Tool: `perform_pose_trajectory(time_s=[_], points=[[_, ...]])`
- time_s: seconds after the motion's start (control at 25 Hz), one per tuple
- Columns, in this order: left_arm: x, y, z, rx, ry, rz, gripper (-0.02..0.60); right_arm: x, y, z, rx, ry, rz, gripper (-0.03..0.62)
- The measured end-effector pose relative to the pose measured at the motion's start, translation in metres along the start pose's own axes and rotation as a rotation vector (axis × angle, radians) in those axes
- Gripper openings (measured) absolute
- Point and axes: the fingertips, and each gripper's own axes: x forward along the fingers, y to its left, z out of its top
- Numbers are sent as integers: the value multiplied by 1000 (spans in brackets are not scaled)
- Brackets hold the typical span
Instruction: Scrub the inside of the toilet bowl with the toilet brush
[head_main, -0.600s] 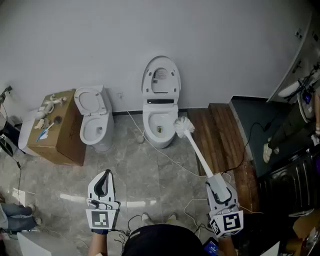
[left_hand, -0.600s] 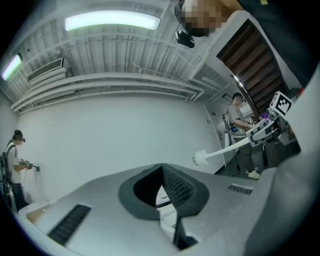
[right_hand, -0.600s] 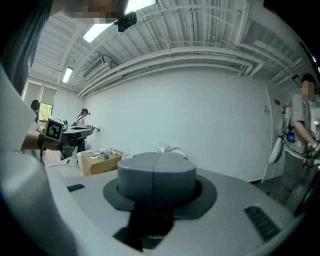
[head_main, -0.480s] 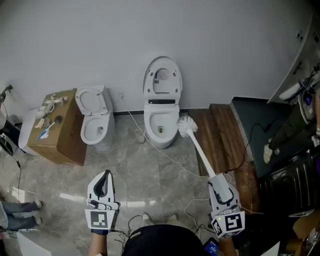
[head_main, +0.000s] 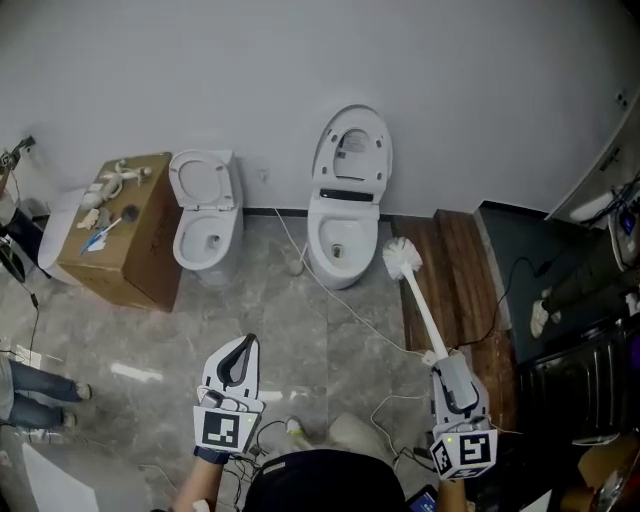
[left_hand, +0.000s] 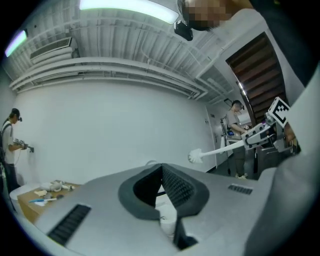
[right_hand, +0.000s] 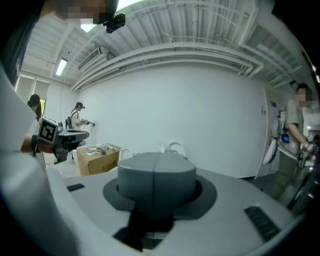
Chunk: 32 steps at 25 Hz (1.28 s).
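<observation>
The white toilet (head_main: 345, 235) stands against the back wall with its lid raised and its bowl uncovered. The white toilet brush (head_main: 402, 258) hangs with its bristle head just right of the bowl, outside the rim, and its long handle runs down into my right gripper (head_main: 447, 365). That gripper (right_hand: 159, 160) is shut on the handle. Bristles (right_hand: 162, 147) peek over its closed jaws. My left gripper (head_main: 240, 350) hovers over the grey floor in front of the toilet, open and empty. In the left gripper view the brush (left_hand: 197, 156) shows beyond the left gripper (left_hand: 161, 172).
A smaller toilet (head_main: 205, 215) stands left of the main one, beside a cardboard box (head_main: 115, 245) with small items on top. White cables (head_main: 345, 315) trail across the floor. A wooden strip (head_main: 455, 270) and dark equipment (head_main: 585, 330) lie to the right. Other people stand in the room.
The brush head has moved slightly to the right, away from the bowl's rim. The head view has shifted, so everything sits further right. The left gripper looks unchanged.
</observation>
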Motion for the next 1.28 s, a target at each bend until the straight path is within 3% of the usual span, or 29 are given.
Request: perform_pose_trajectory(time_s=[0.36,0.76,1.04,1.28], points=[[41,8,-23,-22,2,-22,9,50,2,-15,-31,71,15,149],[178,20,-33,-11,68,-4,11,177,-67,-17,-1,84,72,149],[258,7,-32,-30,99,-11,11,237,-120,-21,-16,89,104,149],[301,0,-38,-24,109,-10,11,266,-137,-32,12,110,120,149]])
